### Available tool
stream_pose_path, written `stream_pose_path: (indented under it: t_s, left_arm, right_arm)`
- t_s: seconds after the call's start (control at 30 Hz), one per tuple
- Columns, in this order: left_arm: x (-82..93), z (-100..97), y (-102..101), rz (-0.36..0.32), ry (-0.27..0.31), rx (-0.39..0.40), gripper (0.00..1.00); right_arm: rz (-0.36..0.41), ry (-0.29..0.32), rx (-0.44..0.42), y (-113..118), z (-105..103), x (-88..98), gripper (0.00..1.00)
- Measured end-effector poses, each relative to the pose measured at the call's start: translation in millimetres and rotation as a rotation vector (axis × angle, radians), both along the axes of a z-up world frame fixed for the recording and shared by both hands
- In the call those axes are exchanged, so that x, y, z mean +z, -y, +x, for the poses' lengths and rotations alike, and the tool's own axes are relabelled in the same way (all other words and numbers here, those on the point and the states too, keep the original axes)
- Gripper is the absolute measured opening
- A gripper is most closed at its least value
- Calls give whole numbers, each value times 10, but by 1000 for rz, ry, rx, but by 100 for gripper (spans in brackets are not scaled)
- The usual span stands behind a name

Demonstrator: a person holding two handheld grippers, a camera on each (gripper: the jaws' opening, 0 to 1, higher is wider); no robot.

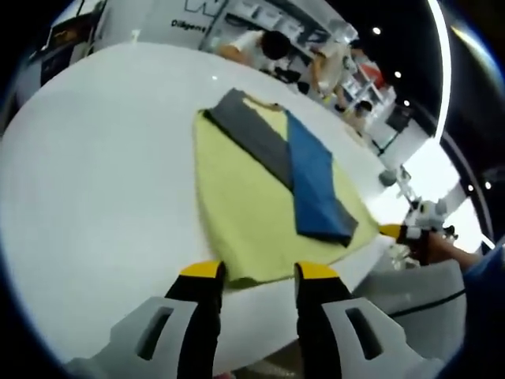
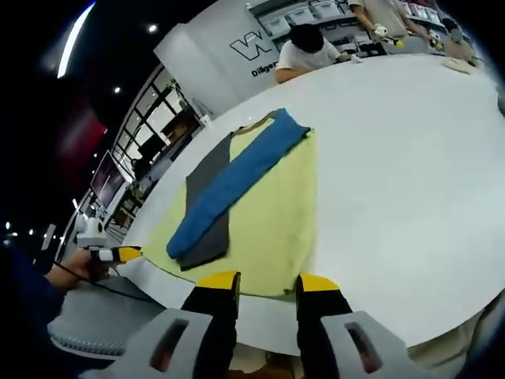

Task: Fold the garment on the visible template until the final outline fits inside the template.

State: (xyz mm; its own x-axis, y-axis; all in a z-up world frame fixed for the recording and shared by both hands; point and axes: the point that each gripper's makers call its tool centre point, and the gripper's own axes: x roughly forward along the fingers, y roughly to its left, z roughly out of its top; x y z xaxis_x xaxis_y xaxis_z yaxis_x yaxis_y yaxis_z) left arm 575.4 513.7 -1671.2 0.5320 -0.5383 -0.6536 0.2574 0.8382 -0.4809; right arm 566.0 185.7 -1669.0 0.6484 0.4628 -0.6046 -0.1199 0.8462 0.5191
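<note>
On white round table (image 1: 95, 181) I see yellow garment (image 1: 237, 213) w/ grey (image 1: 252, 134) & blue sleeves (image 1: 316, 185) crossed; both grippers (image 1: 259, 275) (image 2: 268, 283) spread, holding nothing; shelves, people behind.

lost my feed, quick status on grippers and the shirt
Left gripper open, right gripper open, both at hem. Yellow garment flat, sleeves folded across. Nothing in the way.

Bright, even overhead light — ceiling strips glare, edges bend with fisheye distortion, background people slightly soft.
</note>
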Motion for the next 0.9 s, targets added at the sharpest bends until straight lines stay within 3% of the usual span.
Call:
stream_pose_path:
  t_s: [0.23,0.57,0.9]
  left_arm:
    - [-56,33,-54,-9,-17,34,22]
    - [10,154,-119,-42,1,86,10]
    - [-45,203,-190,-45,-12,97,5]
  right_arm:
    - [0,-12,-24,77,77,-40,12]
    - [38,-25,-80,133,131,-79,0]
    - [52,-28,-97,120,129,-76,0]
